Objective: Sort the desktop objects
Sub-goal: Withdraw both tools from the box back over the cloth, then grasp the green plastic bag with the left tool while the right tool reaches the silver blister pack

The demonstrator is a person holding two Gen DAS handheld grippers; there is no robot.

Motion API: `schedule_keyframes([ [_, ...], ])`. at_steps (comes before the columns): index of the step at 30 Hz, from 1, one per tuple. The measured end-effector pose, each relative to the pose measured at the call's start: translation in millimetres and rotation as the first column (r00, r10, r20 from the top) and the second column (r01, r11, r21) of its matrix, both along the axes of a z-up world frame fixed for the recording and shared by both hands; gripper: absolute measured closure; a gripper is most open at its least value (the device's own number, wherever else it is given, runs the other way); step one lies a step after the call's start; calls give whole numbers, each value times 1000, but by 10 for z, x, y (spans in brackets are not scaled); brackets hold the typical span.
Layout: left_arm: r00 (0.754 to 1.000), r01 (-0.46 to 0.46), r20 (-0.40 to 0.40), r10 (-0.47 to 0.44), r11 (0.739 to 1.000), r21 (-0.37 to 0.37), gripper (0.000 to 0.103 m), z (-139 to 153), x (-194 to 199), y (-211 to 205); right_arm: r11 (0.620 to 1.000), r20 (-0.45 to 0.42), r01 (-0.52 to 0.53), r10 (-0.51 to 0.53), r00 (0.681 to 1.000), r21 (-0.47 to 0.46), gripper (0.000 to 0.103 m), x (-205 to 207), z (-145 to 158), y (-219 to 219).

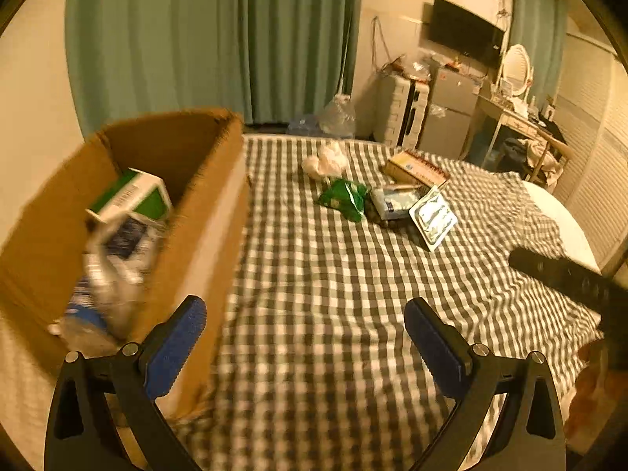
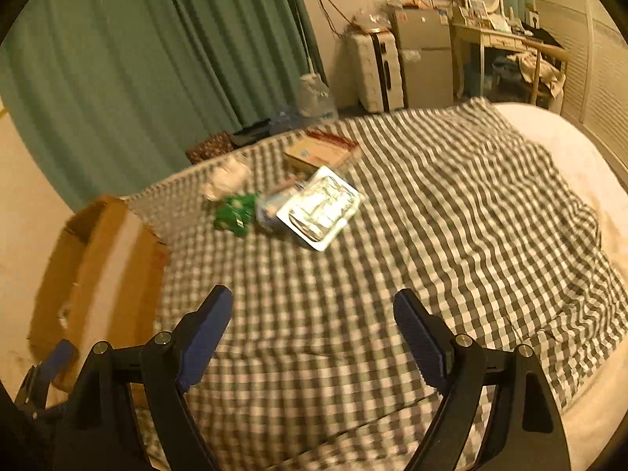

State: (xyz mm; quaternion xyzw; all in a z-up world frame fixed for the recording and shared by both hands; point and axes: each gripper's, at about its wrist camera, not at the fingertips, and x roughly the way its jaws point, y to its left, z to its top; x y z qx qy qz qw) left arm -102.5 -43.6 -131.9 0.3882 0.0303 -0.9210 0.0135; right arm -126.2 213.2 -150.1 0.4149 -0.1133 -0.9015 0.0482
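Several loose items sit bunched together near the far edge of the bed [image 1: 333, 314], on its black-and-white checked cover. Pretty blurry, but you can pick out a shiny silver blister pack [image 1: 433, 217] tilted up at the near right of the bunch, a pale blue packet [image 1: 393, 201] touching it on the left, a crumpled green snack bag [image 1: 345, 198] next to that, a whitish crumpled wad [image 1: 325, 161] behind the green bag, and a flat tan box with a red edge [image 1: 416, 167] furthest back.

Over at the left edge of the bed there's an open cardboard box [image 1: 204, 212]. Inside it, a green-and-white carton [image 1: 131, 196] lies on top, leaning, with a clear plastic bag with blue print [image 1: 110, 271] under it. Can't read anything, too smeared.

Both grippers hang over the near part of the bed, well apart from the bunch. Left gripper [image 1: 305, 349], jaws spread wide, nothing between the blue pads, left finger just in front of the box wall. Right gripper [image 2: 313, 337], same deal, spread wide and empty, only checked cover in the gap.
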Motion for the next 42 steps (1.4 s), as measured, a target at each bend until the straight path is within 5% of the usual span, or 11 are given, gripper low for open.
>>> schedule_keyframes([
  [4,999,-20,-52,14,991,-133,0,-100,-371,209,1000,35,4,-4,999,0,19,-233,-261,153],
  [13,998,-10,-56,10,1000,-14,0,-456,-1605,225,999,32,-38,38,999,26,19,-1084,-450,303],
  [15,1000,-17,0,17,999,32,0,-568,-1802,118,999,8,-38,37,999,38,19,-1235,-442,311],
  [20,999,-23,-26,25,997,76,0,-748,-1933,-85,999,-19,-22,22,1000,27,19,-1392,-623,285],
  [24,999,20,-30,-17,996,83,0,-858,-2069,-21,999,74,-26,28,997,-30,19,-1547,-767,218],
  [29,995,93,40,-93,996,-10,0,-1100,-2150,178,995,128,-32,44,991,-98,19,-1635,-898,99],
  [36,997,72,11,-73,993,90,1,-1091,-2079,-26,994,127,14,0,992,-105,23,-1585,-976,22],
  [40,997,72,3,-72,992,104,11,-1074,-2057,-114,995,123,19,-7,992,-103,29,-1591,-960,53],
  [42,996,84,-5,-84,990,110,43,-1042,-2021,-162,994,119,23,-11,993,-103,32,-1566,-957,71],
])
